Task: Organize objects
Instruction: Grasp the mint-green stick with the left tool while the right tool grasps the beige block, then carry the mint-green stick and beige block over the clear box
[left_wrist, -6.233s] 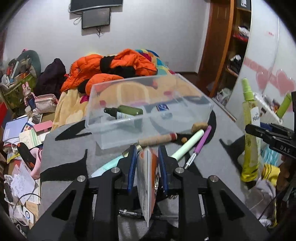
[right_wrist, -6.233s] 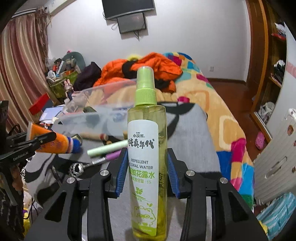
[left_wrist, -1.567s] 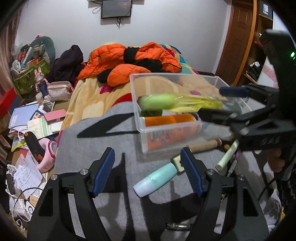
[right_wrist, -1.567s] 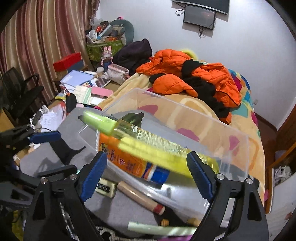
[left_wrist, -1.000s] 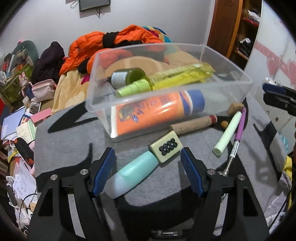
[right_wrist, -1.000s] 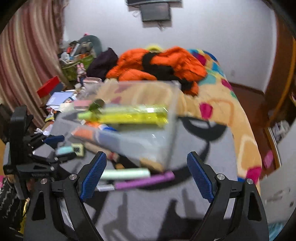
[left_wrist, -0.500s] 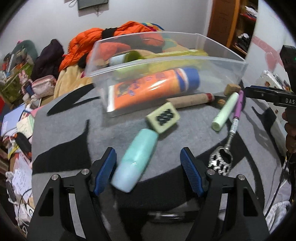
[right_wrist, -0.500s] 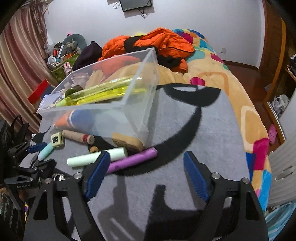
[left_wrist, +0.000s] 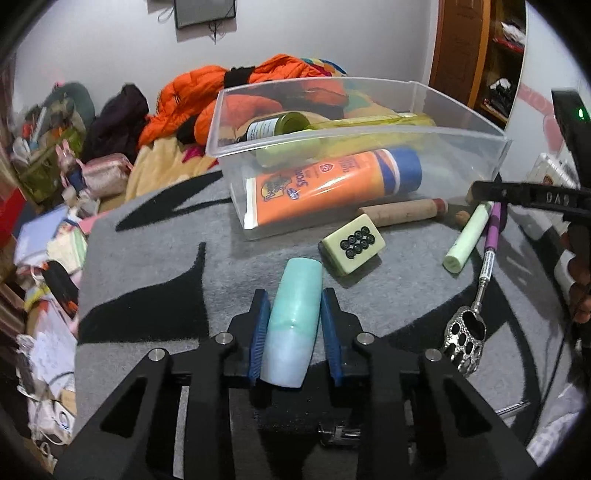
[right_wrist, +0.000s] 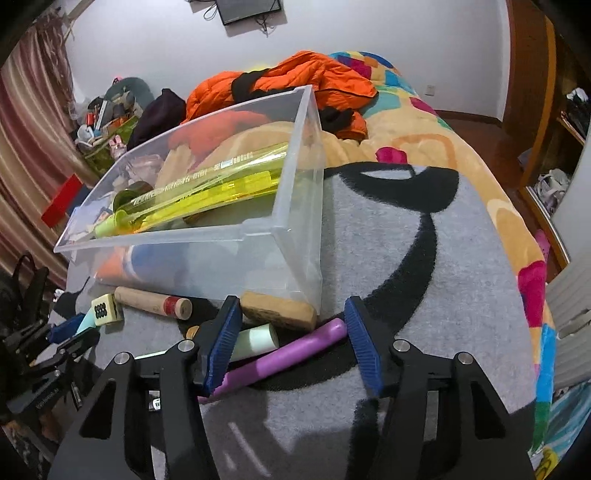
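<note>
The mint tube (left_wrist: 293, 321) is being clamped by the closing left claw (left_wrist: 294, 334). The purple pen (right_wrist: 280, 360) is straddled, unpressed, by the closing right claw (right_wrist: 291, 345).

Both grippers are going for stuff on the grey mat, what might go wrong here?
The left gripper is closing on the smooth teal tube near one end, so it may tilt or slip. The right gripper, also closing, spans the purple pen and the green tube together, so it may nudge the wrong one.
</note>
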